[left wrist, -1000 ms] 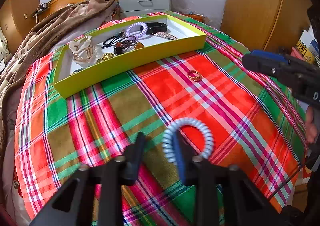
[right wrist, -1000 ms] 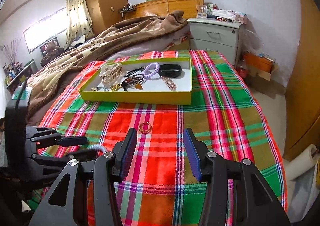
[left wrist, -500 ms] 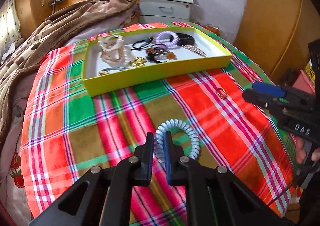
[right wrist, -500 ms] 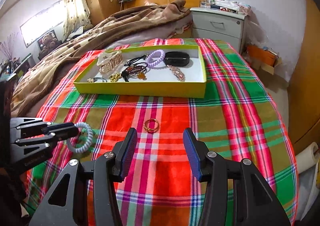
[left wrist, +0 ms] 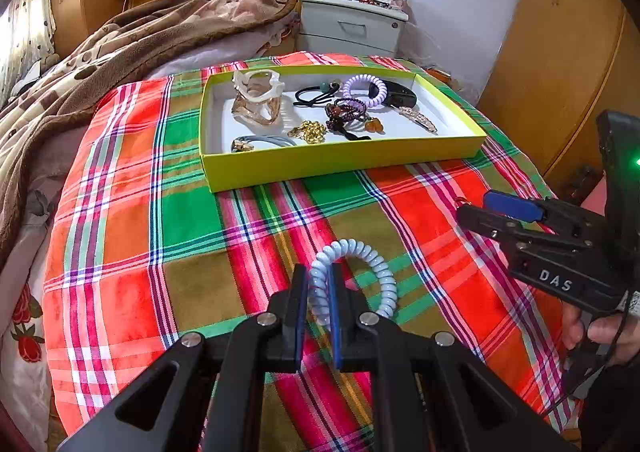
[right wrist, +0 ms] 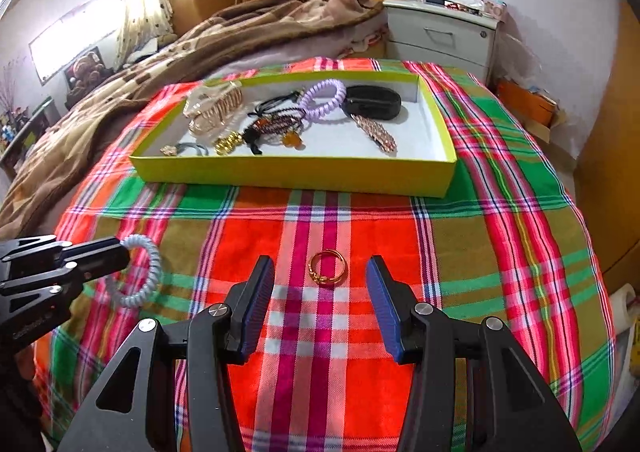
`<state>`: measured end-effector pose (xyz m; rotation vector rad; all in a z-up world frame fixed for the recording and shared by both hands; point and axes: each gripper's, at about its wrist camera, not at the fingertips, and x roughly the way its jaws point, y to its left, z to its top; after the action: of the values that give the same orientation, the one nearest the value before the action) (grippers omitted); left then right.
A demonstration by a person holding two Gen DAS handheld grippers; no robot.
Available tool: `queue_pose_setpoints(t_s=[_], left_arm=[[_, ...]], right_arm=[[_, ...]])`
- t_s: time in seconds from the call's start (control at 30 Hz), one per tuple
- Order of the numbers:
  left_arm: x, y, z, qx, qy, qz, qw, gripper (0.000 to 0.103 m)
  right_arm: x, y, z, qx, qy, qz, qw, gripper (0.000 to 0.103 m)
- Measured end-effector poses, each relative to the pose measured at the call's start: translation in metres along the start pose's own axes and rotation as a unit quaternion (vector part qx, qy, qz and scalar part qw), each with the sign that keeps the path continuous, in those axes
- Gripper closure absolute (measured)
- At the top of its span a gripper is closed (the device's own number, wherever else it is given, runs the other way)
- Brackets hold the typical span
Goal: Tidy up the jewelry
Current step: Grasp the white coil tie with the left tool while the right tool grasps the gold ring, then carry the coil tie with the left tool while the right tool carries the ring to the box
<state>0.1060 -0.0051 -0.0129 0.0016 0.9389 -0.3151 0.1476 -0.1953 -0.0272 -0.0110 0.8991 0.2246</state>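
My left gripper point(left wrist: 319, 280) is shut on a pale blue spiral hair tie point(left wrist: 380, 272) and holds it just above the plaid cloth; it also shows in the right wrist view point(right wrist: 150, 276). My right gripper point(right wrist: 320, 284) is open, its fingers either side of a gold ring point(right wrist: 327, 267) lying on the cloth. The yellow-green tray point(left wrist: 340, 162) point(right wrist: 296, 176) behind holds hair clips, hair ties, a gold piece and a black case.
A plaid cloth point(left wrist: 160, 212) covers the bed. A brown blanket point(left wrist: 120, 48) is heaped at the left. A grey nightstand point(left wrist: 352, 26) stands behind the tray. Wooden wardrobe doors point(left wrist: 560, 52) are at the right.
My left gripper closed on the blue hair tie and lifted it off the cloth. My right gripper moved forward so the gold ring now lies between its open fingers.
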Motion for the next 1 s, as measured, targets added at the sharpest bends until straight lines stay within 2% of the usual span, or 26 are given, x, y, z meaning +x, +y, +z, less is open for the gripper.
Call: queue_pose_setpoints(t_s=[0.17,0.3,0.53,0.6,1.0], left_arm=[[0.004,0.004,0.0,-0.006,0.003,-0.003,1.0,0.093],[0.007,0.006,-0.001,-0.011,0.007,-0.007,0.9999,0.093],[0.01,0.006,-0.001,-0.013,0.009,-0.012,0.9998,0.093],[0.01,0.006,-0.001,-0.012,0.01,-0.013,0.9998,0.093],[0.008,0.005,0.0,-0.011,0.009,-0.01,0.9999,0.093]], right_arm=[[0.007,0.005,0.002,-0.005,0.006,-0.014,1.0,0.055],[0.009,0.005,0.005,0.004,0.007,-0.027,1.0,0.066],[0.009,0.011,0.004,-0.004,0.008,-0.042,0.999,0.07],[0.009,0.01,0.004,-0.002,0.008,-0.044,0.999,0.08],[0.003,0.009,0.001,-0.002,0.0,-0.035,0.999,0.081]])
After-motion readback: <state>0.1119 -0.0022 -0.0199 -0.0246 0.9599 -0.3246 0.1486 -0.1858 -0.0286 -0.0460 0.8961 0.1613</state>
